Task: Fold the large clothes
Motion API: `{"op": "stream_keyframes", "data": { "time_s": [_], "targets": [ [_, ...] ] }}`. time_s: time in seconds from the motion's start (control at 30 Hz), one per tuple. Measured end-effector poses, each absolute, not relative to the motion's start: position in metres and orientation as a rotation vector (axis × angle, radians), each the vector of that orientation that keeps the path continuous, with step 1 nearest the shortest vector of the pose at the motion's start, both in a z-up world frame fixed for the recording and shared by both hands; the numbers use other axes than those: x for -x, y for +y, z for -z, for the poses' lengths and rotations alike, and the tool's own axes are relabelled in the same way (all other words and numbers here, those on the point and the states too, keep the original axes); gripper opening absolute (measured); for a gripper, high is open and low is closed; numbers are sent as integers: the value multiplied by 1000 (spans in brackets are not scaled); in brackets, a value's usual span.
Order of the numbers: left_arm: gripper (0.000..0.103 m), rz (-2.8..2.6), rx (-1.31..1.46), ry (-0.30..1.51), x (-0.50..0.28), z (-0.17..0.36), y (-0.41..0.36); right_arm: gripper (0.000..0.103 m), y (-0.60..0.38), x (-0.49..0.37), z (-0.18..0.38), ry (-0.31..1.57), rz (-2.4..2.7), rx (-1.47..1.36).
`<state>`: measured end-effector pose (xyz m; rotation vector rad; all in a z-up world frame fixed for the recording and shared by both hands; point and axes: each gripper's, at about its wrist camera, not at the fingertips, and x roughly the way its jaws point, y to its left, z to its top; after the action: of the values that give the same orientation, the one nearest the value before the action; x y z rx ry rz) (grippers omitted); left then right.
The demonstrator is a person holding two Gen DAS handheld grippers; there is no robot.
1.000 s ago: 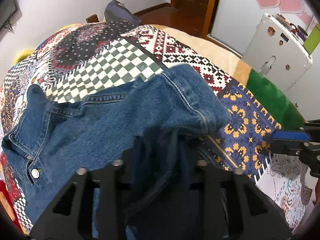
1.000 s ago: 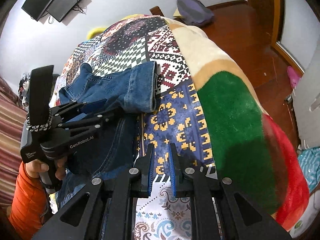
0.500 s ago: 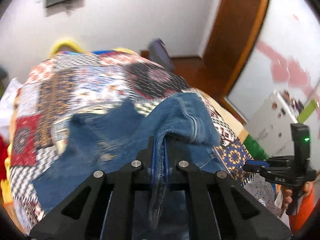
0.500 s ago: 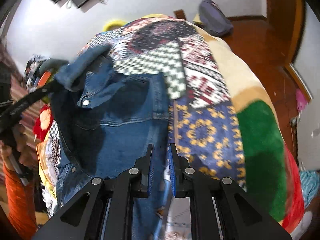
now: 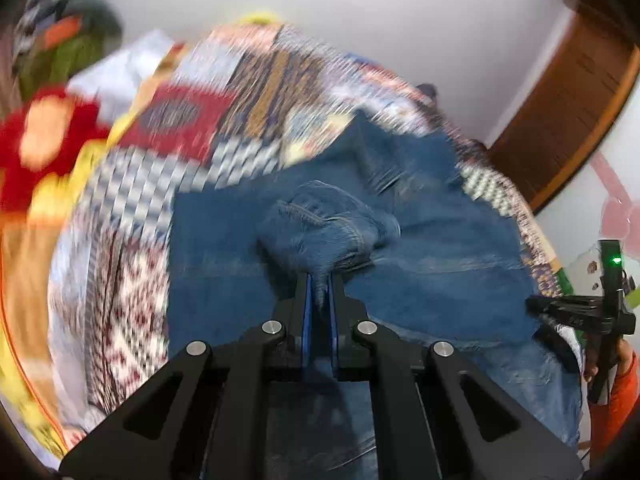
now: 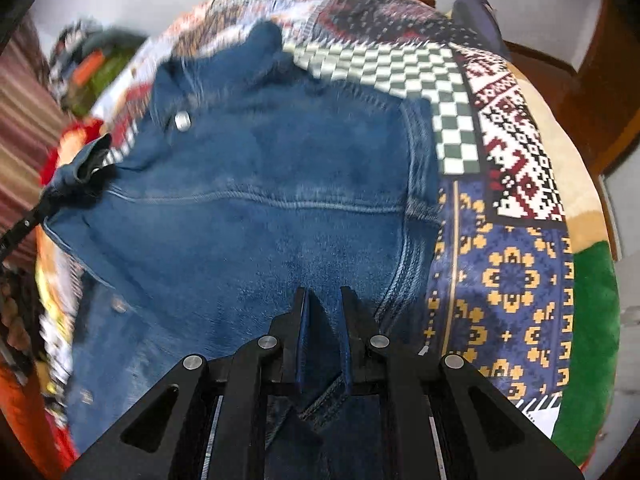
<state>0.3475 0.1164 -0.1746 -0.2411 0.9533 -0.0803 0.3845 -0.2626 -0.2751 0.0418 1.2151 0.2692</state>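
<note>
Blue denim jacket [image 6: 280,184], spread back-up over patchwork bedspread [image 6: 508,264], one sleeve cuff [image 5: 324,232] bunched and lifted

Left gripper [image 5: 319,300]: a second ago my fingers stood wide apart over the denim jacket [image 6: 256,208]; now they are clamped on a bunched cuff of it, lifted and swung out to the left side of the patchwork blanket [image 6: 512,264].

Right gripper [image 6: 323,308]: a second ago it was closed on nothing, over the blanket beside the jacket; now it pinches a denim hem.

Denim jacket: it lay heaped with a sleeve folded across; now its back panel is spread broad between my two grips.

Left view: now streaked with motion blur.
</note>
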Motion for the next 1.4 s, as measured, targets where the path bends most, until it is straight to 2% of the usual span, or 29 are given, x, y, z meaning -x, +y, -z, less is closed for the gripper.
{"op": "stream_keyframes", "data": {
  "time_s": [0.3,0.37,0.43,0.47,0.57,0.7,0.87,0.97,1.1,1.23,1.3,1.4],
  "targets": [
    [7,10,343,1072,-311,228,157,10,-255,-379,276,1207,-196,115],
    [19,-1,327,1066,-309,222,158,10,-256,-376,279,1216,-164,137],
    [48,-3,325,1010,-307,209,159,10,-256,-372,283,1222,-145,152],
    [53,4,333,991,-306,204,159,10,-256,-370,284,1218,-143,149],
    [59,56,336,964,-313,192,150,10,-258,-365,285,1197,-132,130],
    [71,104,293,1004,-338,197,127,10,-262,-364,287,1193,-125,98],
    [71,94,252,1086,-375,229,107,10,-264,-364,287,1197,-129,68],
    [71,43,307,1076,-381,240,118,10,-266,-364,287,1206,-132,52],
    [71,-38,367,1058,-372,240,147,10,-268,-367,284,1235,-169,62],
    [71,-129,305,1083,-352,244,175,10,-271,-374,268,1241,-221,-6],
    [76,-120,329,1095,-341,249,188,10,-267,-381,256,1204,-250,-40],
    [77,-99,368,1098,-333,252,195,10,-253,-389,252,1190,-280,-25]
  ]
}}
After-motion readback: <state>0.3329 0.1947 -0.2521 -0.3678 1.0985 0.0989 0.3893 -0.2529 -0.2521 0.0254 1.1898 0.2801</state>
